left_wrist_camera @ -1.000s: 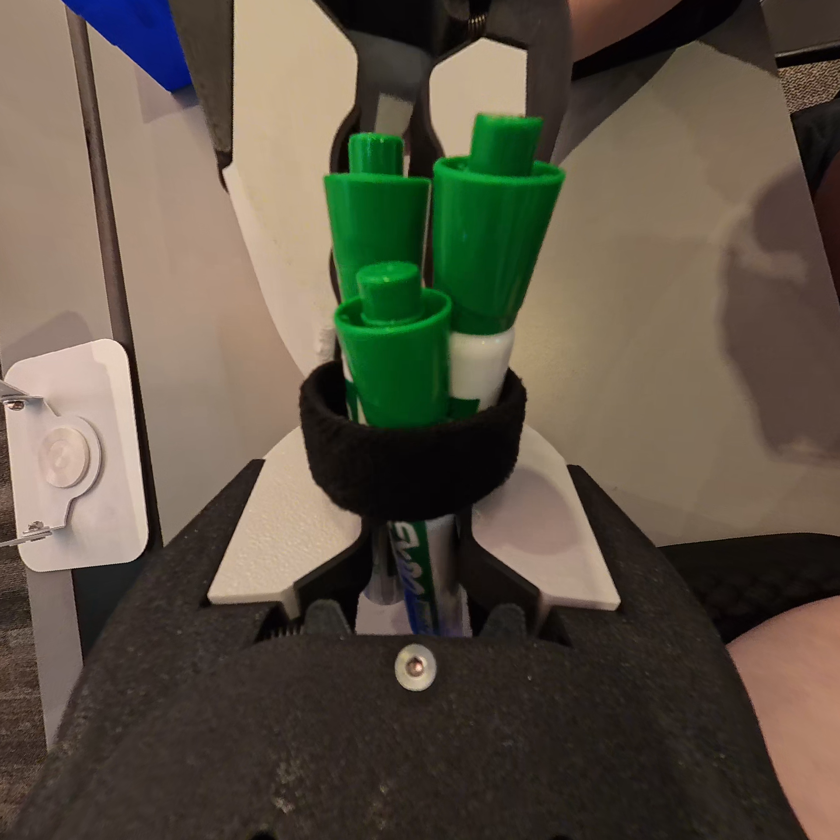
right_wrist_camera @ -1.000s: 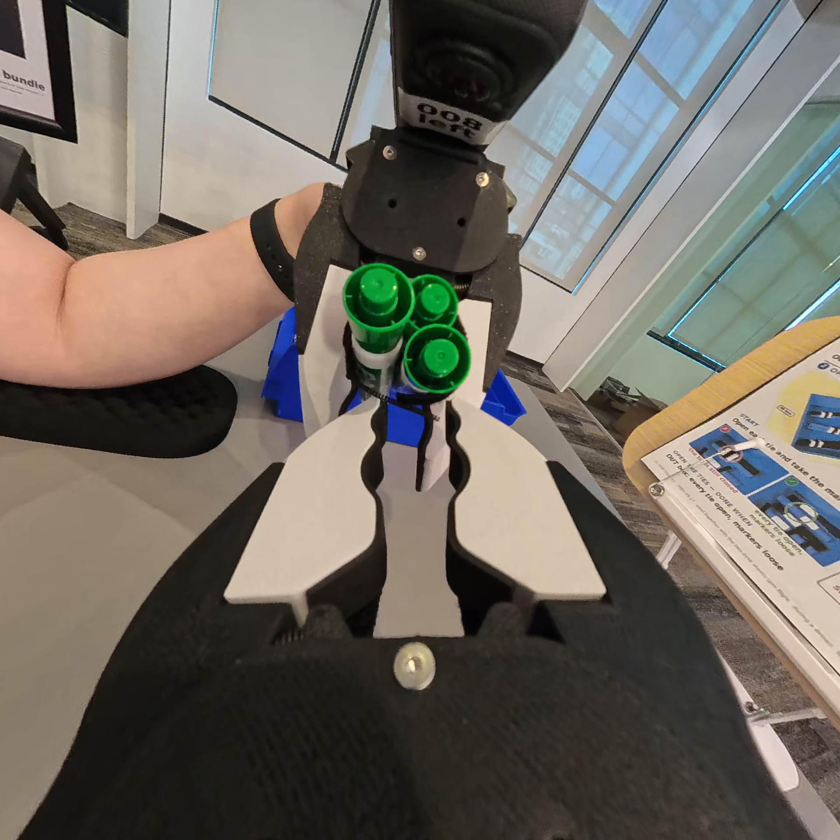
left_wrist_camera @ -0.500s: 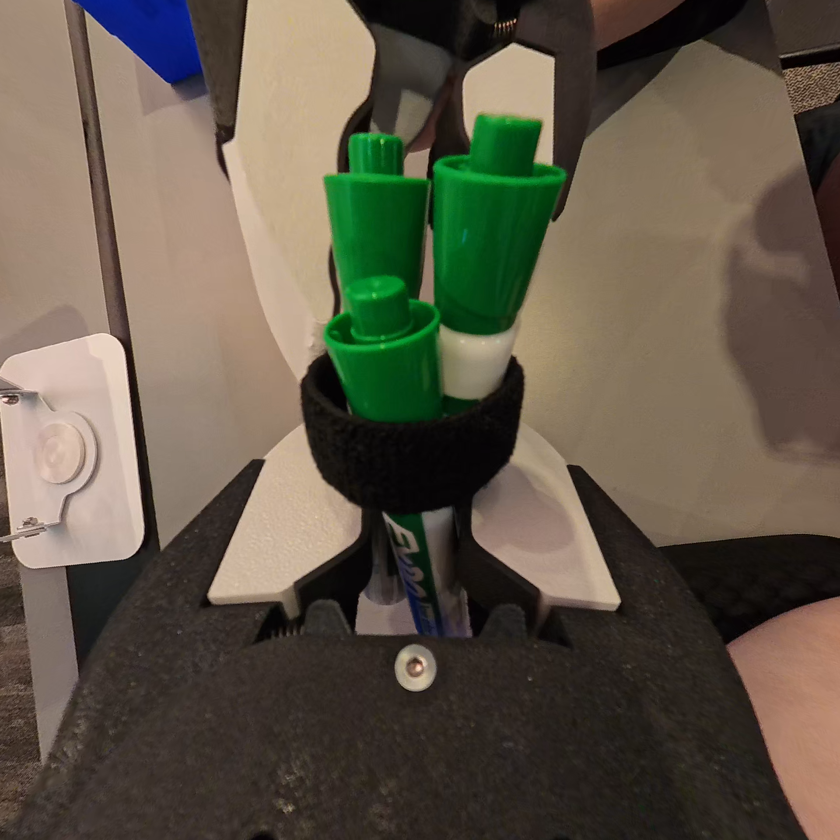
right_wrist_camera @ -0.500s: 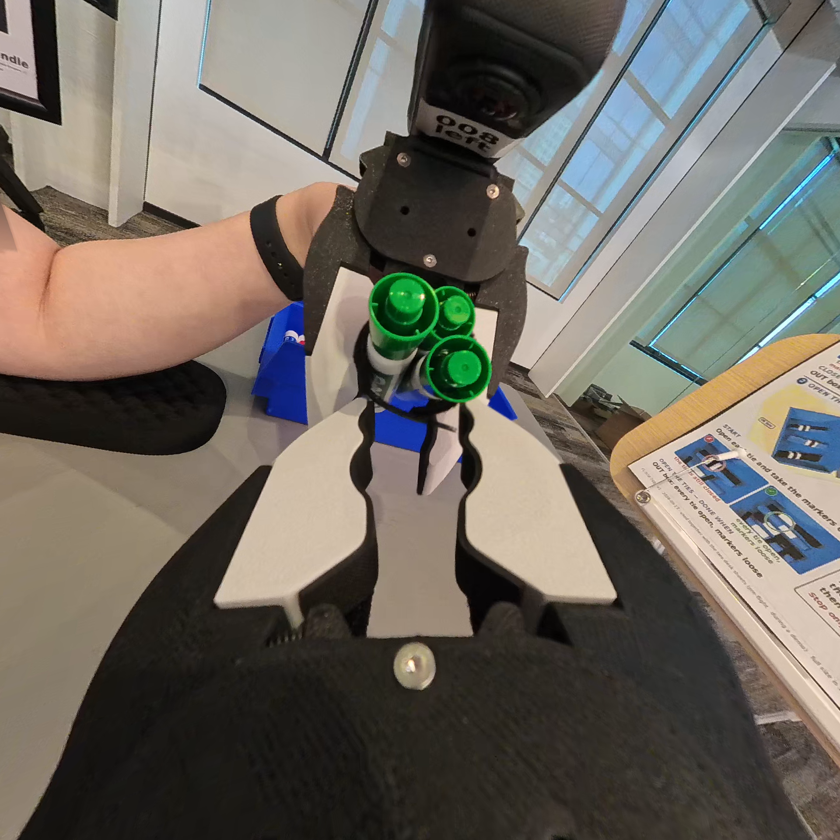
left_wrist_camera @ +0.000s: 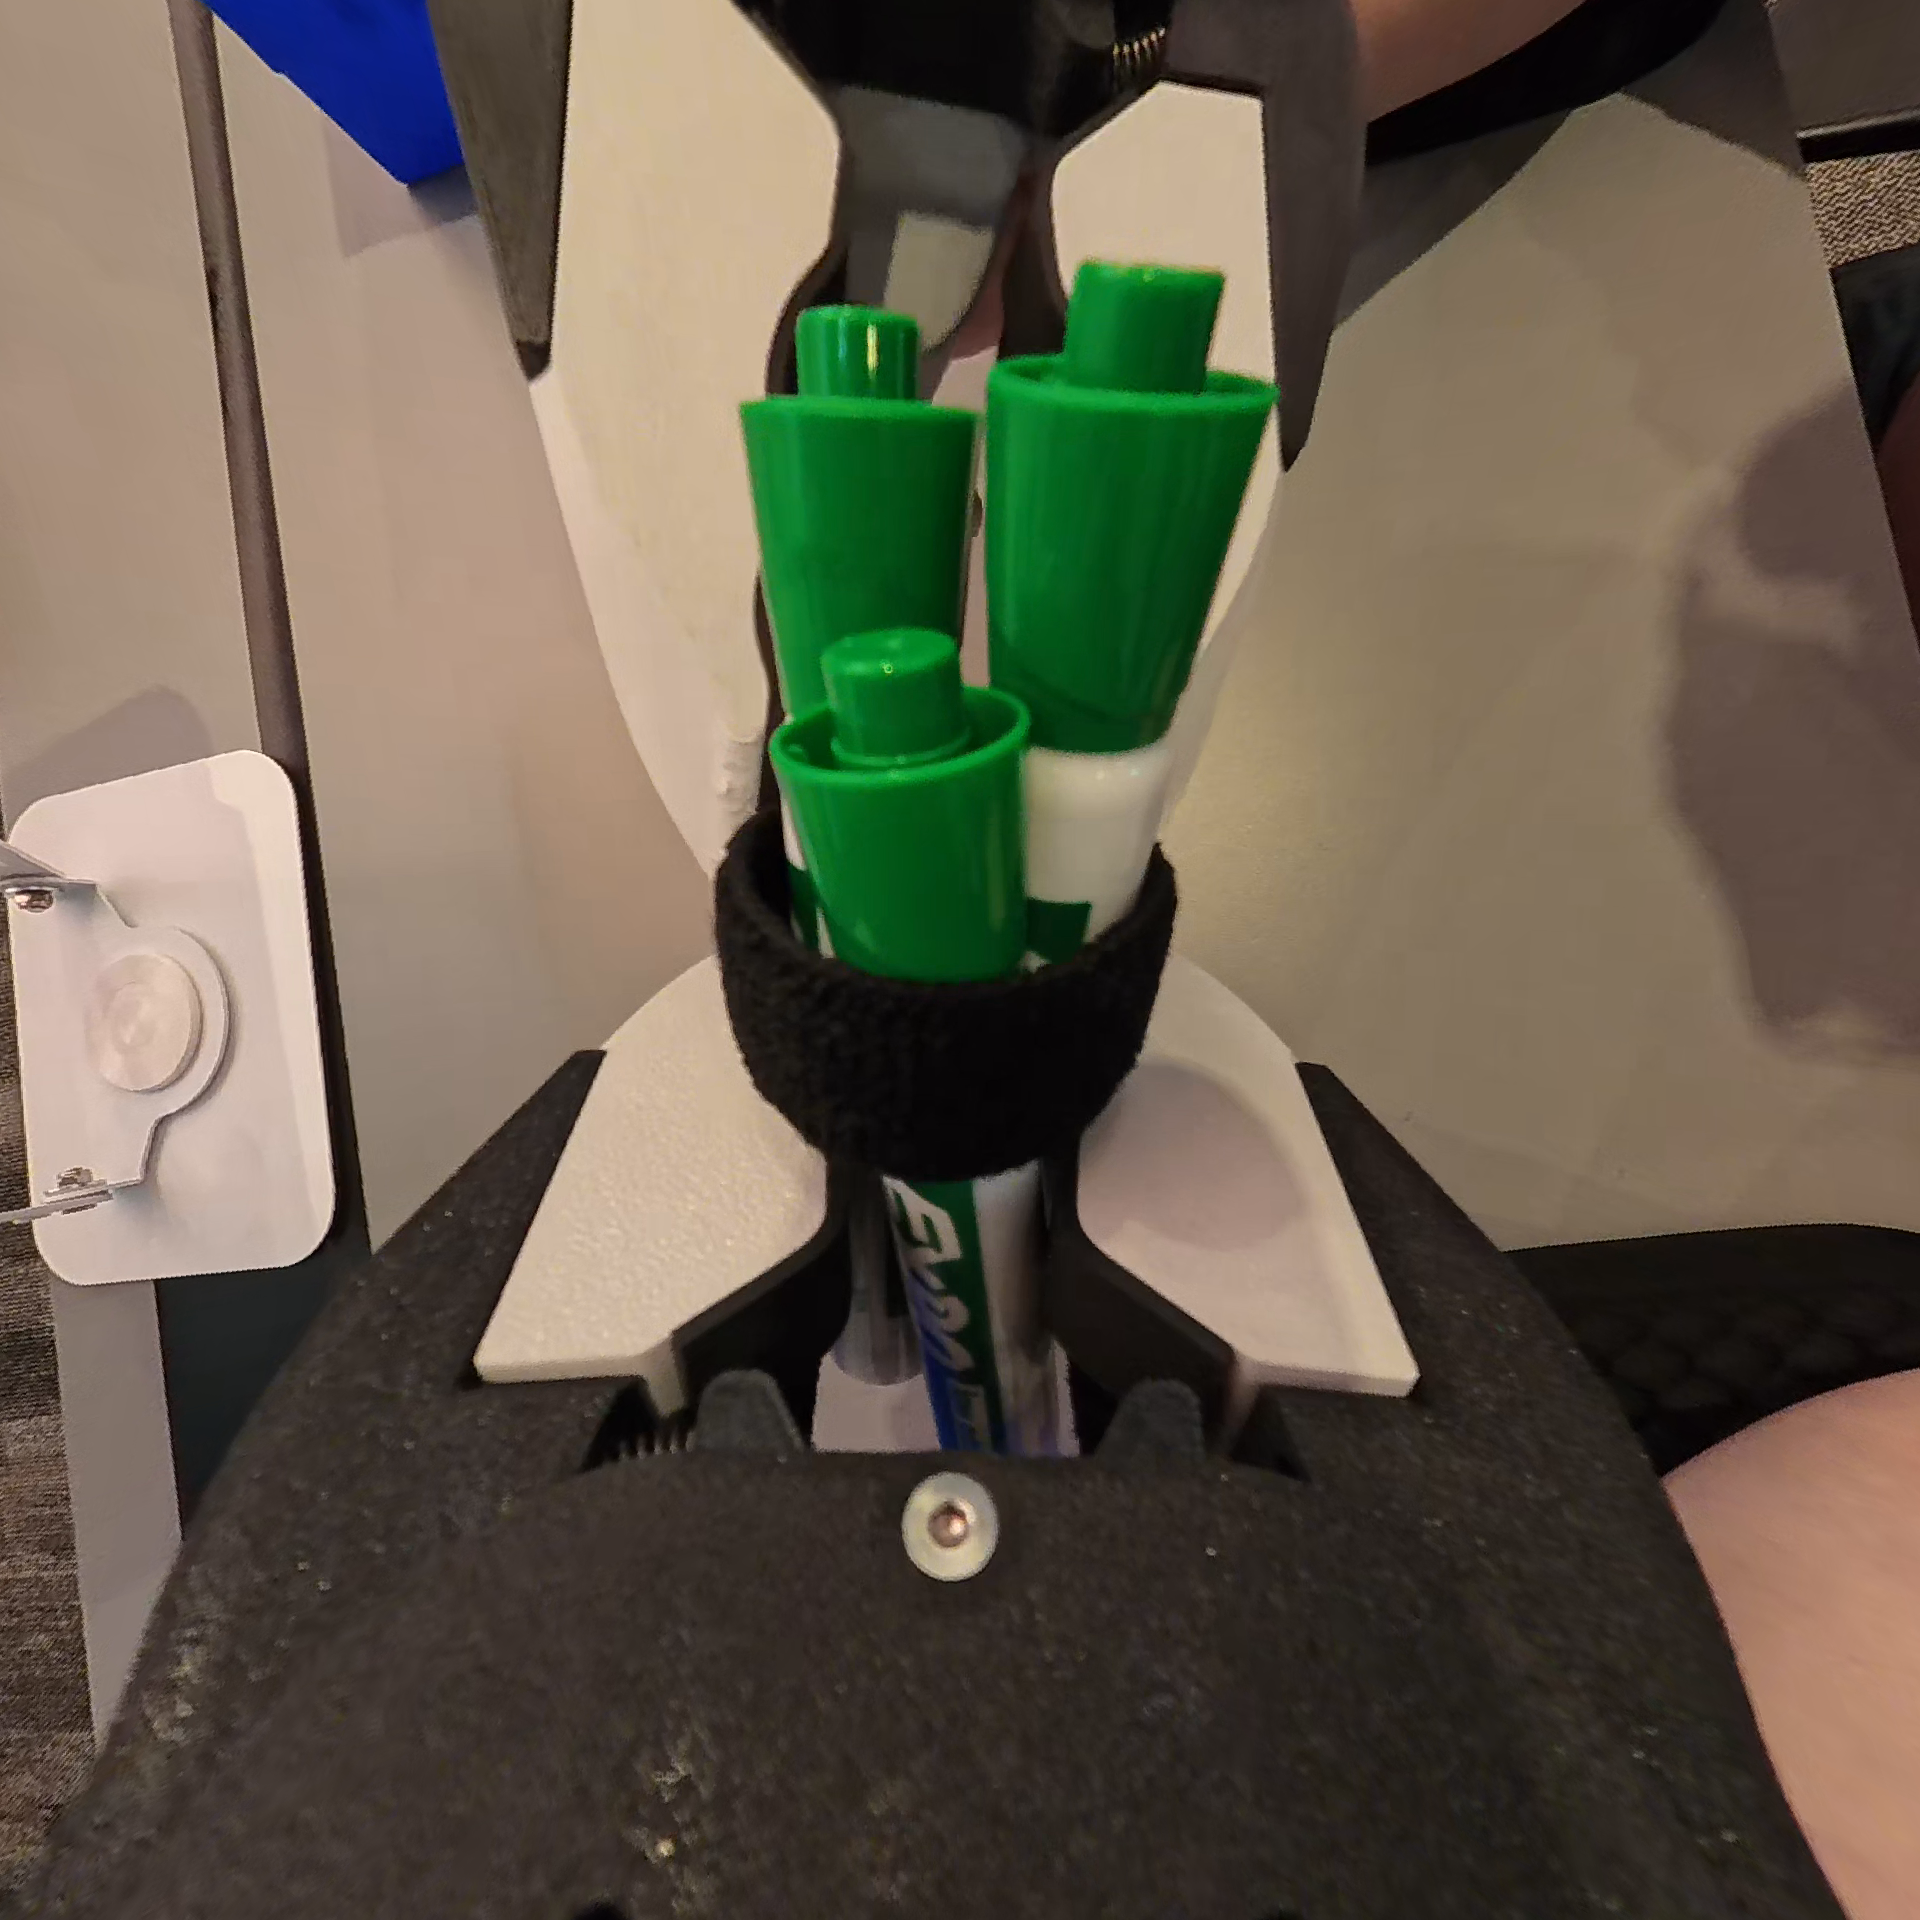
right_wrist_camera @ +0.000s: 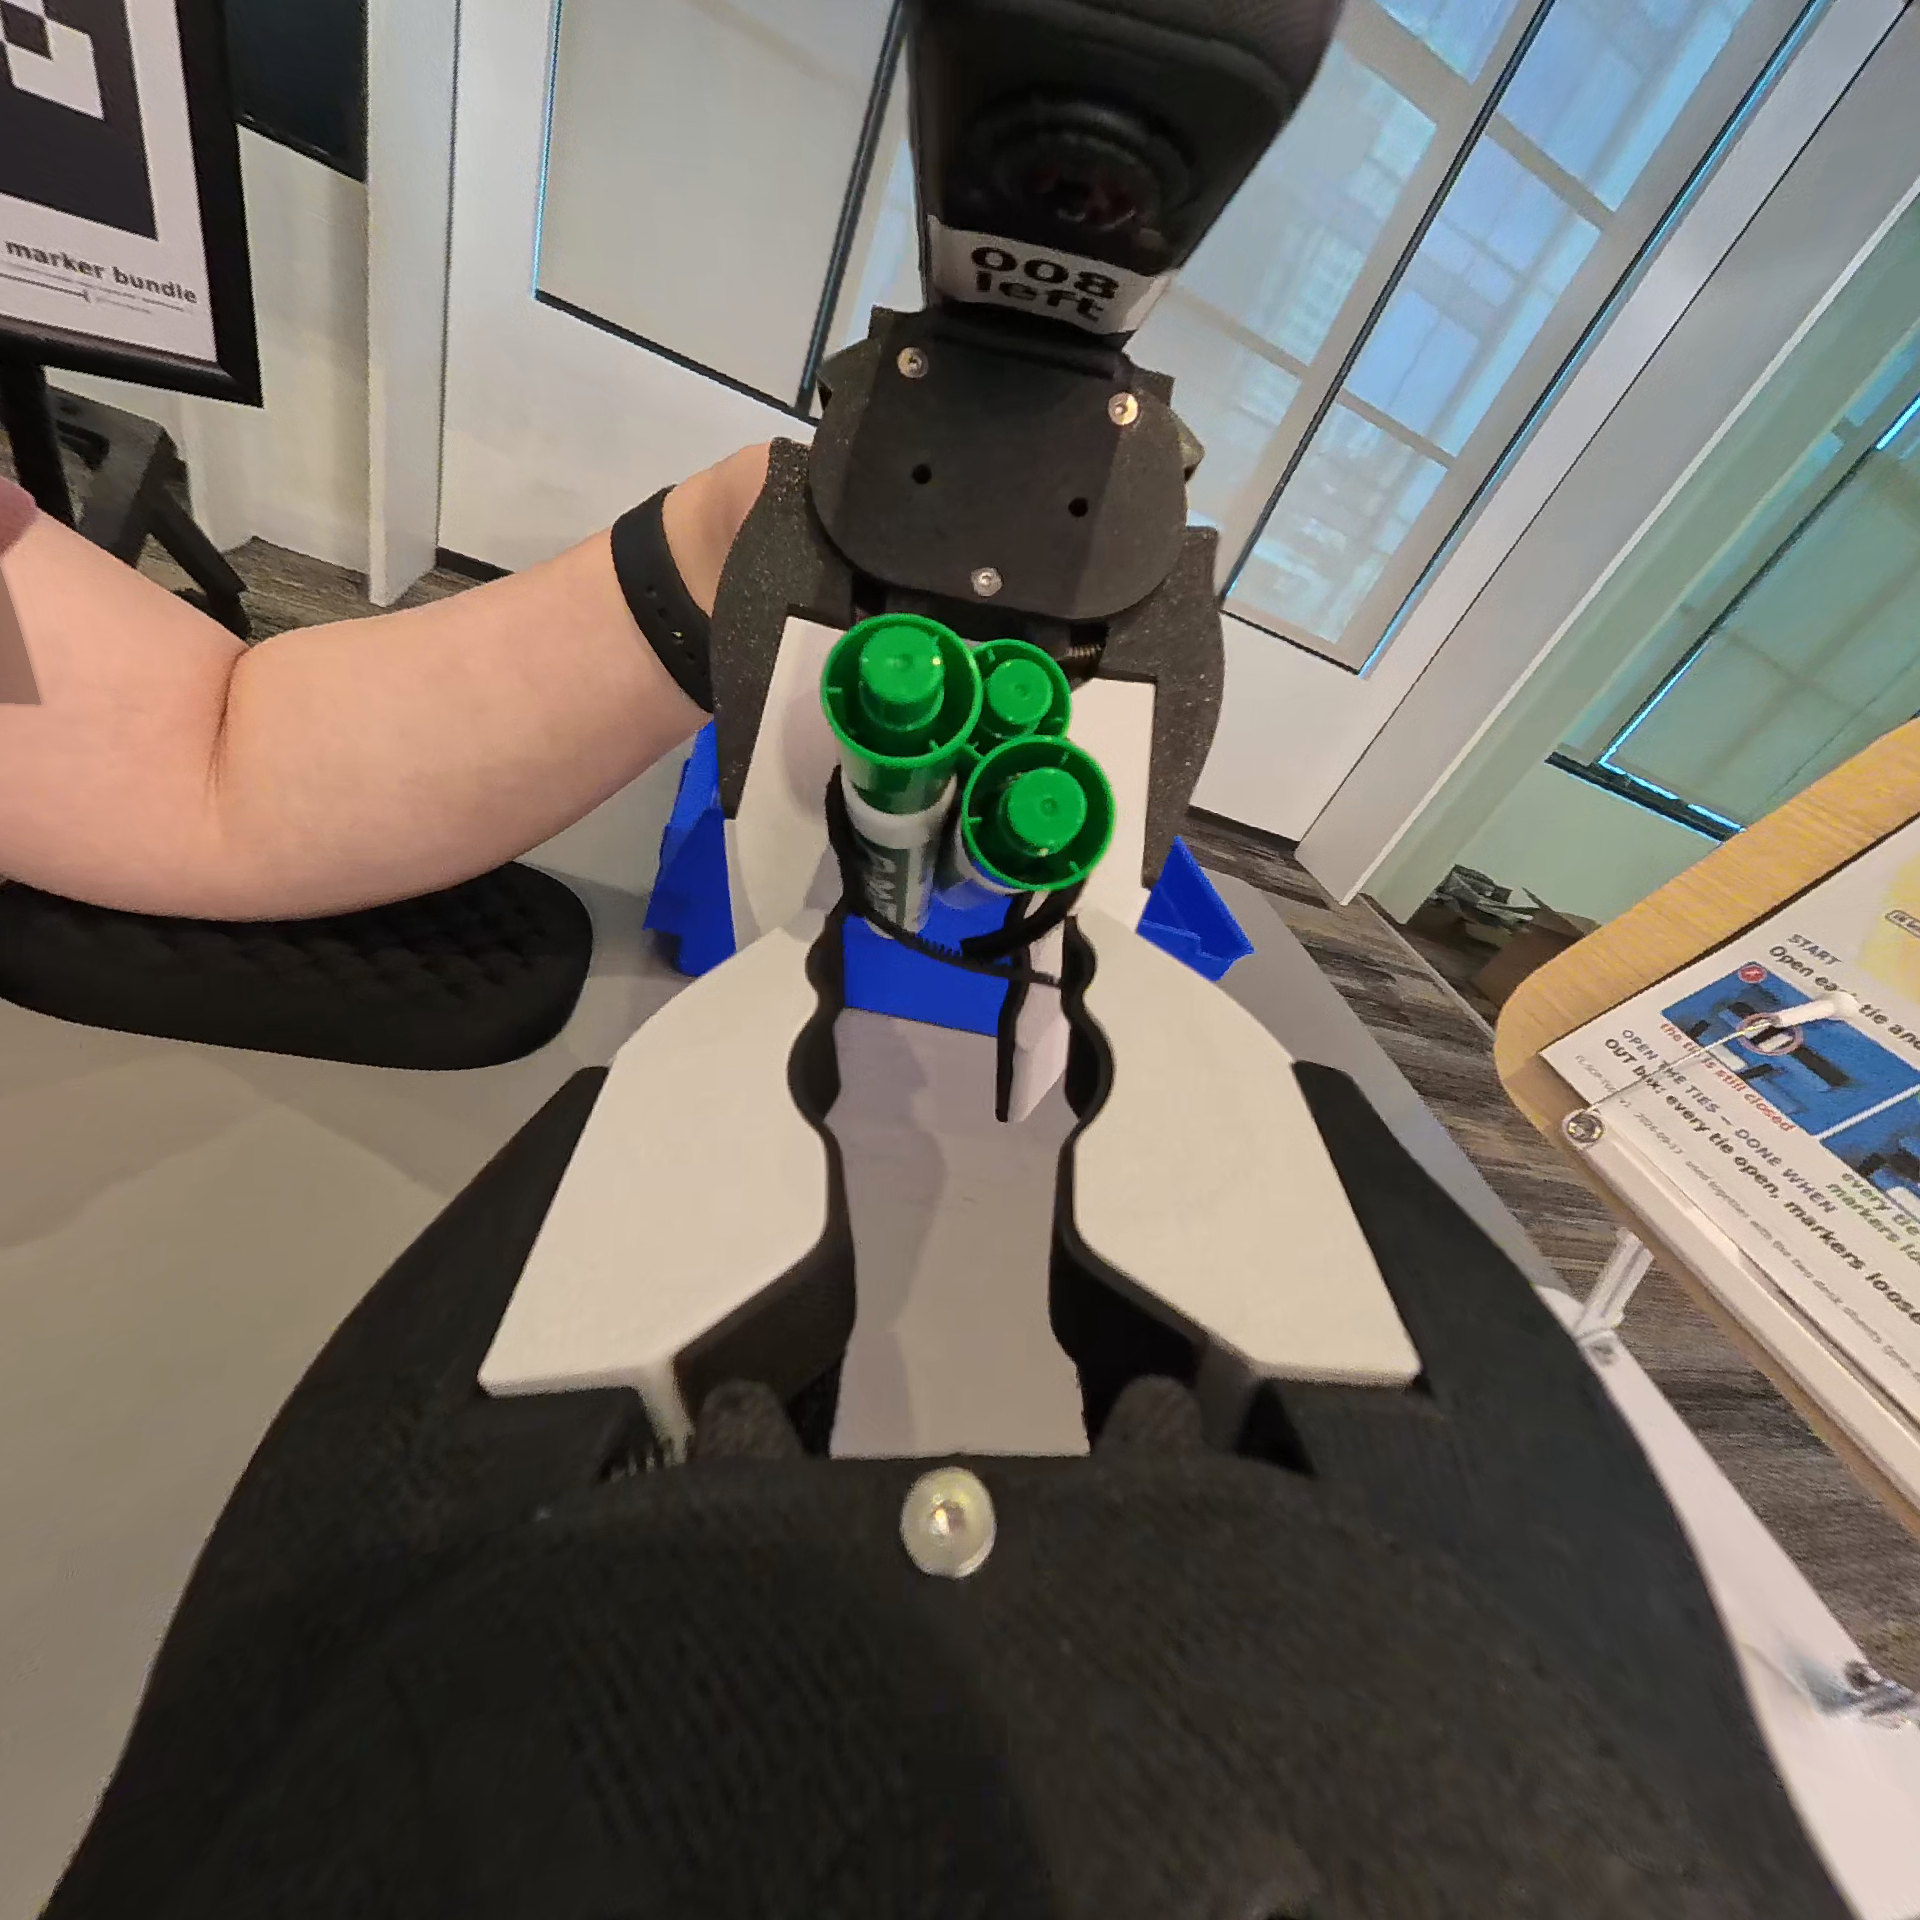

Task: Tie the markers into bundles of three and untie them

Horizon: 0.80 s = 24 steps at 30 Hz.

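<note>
Three green-capped markers (left_wrist_camera: 1122,540) stand bundled in a black hook-and-loop strap (left_wrist_camera: 945,1039). My left gripper (left_wrist_camera: 945,997) is shut on their barrels just below the strap. In the right wrist view the caps (right_wrist_camera: 899,686) point at the camera, held between the left gripper's white fingers (right_wrist_camera: 784,769). My right gripper (right_wrist_camera: 940,935) is open, its tips level with the strap. The strap's loose tail (right_wrist_camera: 1023,1029) hangs between its fingers, close to the right one. One right finger (left_wrist_camera: 665,416) shows behind the markers in the left wrist view.
A blue bin (right_wrist_camera: 914,982) sits on the grey table (right_wrist_camera: 208,1247) behind the bundle. A person's forearm (right_wrist_camera: 364,748) rests on a black pad (right_wrist_camera: 291,977). An instruction sheet (right_wrist_camera: 1766,1122) lies on a wooden table at right. A white bracket plate (left_wrist_camera: 166,1018) sits at left. Spacing between my two grippers at the tips: around 4 cm.
My right gripper has moved closer to the bundle, so the markers look larger and the strap tail sits deeper between its fingers. The left gripper still holds the markers.
</note>
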Each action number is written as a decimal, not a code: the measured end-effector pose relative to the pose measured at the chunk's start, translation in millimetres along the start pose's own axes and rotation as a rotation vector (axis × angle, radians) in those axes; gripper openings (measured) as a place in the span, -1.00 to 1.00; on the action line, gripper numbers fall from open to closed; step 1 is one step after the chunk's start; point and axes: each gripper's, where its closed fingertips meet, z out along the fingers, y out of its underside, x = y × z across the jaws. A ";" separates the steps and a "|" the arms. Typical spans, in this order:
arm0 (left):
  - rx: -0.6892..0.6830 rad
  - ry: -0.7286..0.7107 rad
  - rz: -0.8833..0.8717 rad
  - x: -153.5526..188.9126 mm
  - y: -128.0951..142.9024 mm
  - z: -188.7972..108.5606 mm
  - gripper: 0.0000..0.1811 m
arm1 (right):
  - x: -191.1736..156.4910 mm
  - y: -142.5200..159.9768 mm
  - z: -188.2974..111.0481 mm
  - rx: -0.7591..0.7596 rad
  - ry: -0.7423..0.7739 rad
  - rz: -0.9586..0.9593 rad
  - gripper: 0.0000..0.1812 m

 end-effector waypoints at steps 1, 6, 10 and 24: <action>0.001 0.000 -0.001 -0.1 0.0 -0.1 -0.52 | 0.1 0.7 0.3 -0.001 -0.005 0.015 -0.54; -0.002 0.004 -0.004 0.0 0.7 0.5 -0.52 | -2.0 2.9 0.5 0.000 -0.015 0.001 -0.54; 0.003 0.007 -0.002 0.8 -0.3 0.0 -0.54 | -3.4 4.6 -0.5 -0.012 -0.012 -0.047 -0.65; -0.002 0.016 0.000 2.2 -0.4 2.0 -0.54 | -4.5 18.4 2.1 -0.093 0.018 -0.183 -0.75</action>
